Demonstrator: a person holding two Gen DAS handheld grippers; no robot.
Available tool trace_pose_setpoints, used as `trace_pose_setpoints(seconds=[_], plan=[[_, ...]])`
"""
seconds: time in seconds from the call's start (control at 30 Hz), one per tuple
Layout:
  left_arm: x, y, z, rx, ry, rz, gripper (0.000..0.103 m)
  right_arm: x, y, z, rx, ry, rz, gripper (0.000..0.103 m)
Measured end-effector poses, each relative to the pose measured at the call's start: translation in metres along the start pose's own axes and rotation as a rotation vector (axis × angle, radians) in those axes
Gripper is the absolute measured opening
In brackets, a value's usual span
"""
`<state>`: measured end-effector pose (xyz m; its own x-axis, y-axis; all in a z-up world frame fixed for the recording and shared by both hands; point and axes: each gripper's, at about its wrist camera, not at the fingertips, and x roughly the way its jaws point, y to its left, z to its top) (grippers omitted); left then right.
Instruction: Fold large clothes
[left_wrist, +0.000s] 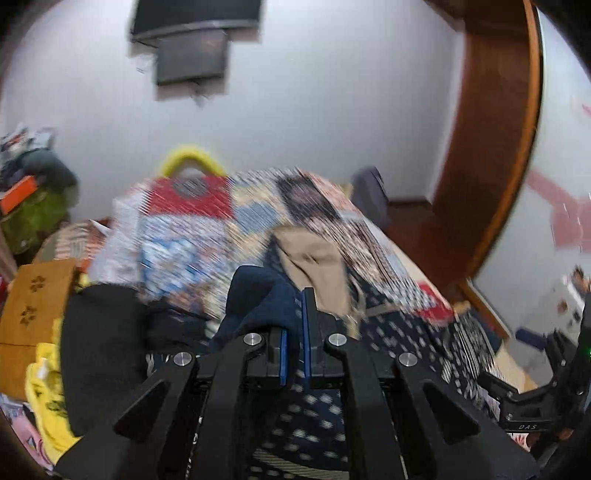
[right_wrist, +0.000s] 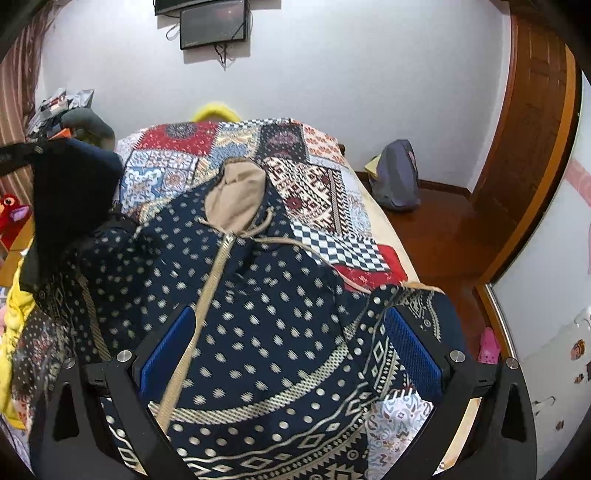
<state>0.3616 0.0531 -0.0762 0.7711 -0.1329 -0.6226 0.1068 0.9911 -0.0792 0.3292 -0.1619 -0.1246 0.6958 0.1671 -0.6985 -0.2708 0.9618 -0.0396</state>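
- Garment (right_wrist: 258, 295): large navy hooded robe, pale dots above, geometric bands toward the hem; lies spread face up on the patchwork bedspread (right_wrist: 332, 192); beige zip (right_wrist: 207, 288) runs down its middle; beige-lined hood (right_wrist: 236, 195) at its far end, drawcords trailing beside the zip's top.
- Left gripper (left_wrist: 294, 325): at the garment's left edge; jaws closed almost fully, blue pads pinching a fold of plain navy cloth (left_wrist: 258, 295) that rises above the fingertips; whether that cloth belongs to the garment cannot be told; the view is blurred.
- Right gripper (right_wrist: 291, 347): above the garment's lower half; jaws spread wide, gripping nothing; left blue pad over the dotted cloth beside the zip; right pad at the garment's folded right edge.
- Bedspread: under the garment; red, blue and cream patches showing beyond the hood.
- Grey backpack (right_wrist: 397, 177): on the wooden floor, right of the garment, against the white wall.
- Dark screen (right_wrist: 212, 20): on the wall beyond the hood.
- Yellow cloth (right_wrist: 11, 325): left of the garment.
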Motion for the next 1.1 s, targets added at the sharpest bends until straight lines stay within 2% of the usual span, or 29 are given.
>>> trace_pose_setpoints(seconds=[0.2,0.33,0.53,0.63,0.67,0.7,0.73,0.83,0.97,1.1], plan=[[0.071,-0.054,-0.043,0.035,0.191,-0.063,0.005,0.011,-0.016,-0.013,0.007,0.043,-0.023,0.102],[0.103,-0.082,-0.076,0.082,0.291,-0.087,0.005,0.018,-0.026,-0.021,0.017,0.072,-0.036,0.102],[0.122,-0.11,-0.111,0.157,0.412,-0.123,0.007,0.024,-0.029,-0.031,0.001,0.106,-0.053,0.102],[0.125,-0.115,-0.123,0.169,0.473,-0.149,0.025,0.025,-0.028,-0.035,-0.008,0.118,-0.057,0.102],[0.122,-0.116,-0.126,0.175,0.484,-0.153,0.038,0.025,-0.028,-0.035,-0.012,0.12,-0.06,0.102],[0.118,-0.117,-0.128,0.182,0.484,-0.156,0.047,0.025,-0.027,-0.036,-0.018,0.121,-0.062,0.102],[0.114,-0.117,-0.129,0.187,0.48,-0.159,0.049,0.024,-0.025,-0.037,-0.025,0.12,-0.064,0.102],[0.099,-0.113,-0.129,0.187,0.463,-0.17,0.05,0.02,-0.021,-0.036,-0.042,0.112,-0.065,0.102],[0.068,-0.089,-0.116,0.141,0.421,-0.172,0.057,0.014,-0.013,-0.029,-0.056,0.097,-0.05,0.102],[0.032,-0.049,-0.102,0.087,0.339,-0.119,0.064,0.01,0.002,-0.019,-0.075,0.077,-0.019,0.102]])
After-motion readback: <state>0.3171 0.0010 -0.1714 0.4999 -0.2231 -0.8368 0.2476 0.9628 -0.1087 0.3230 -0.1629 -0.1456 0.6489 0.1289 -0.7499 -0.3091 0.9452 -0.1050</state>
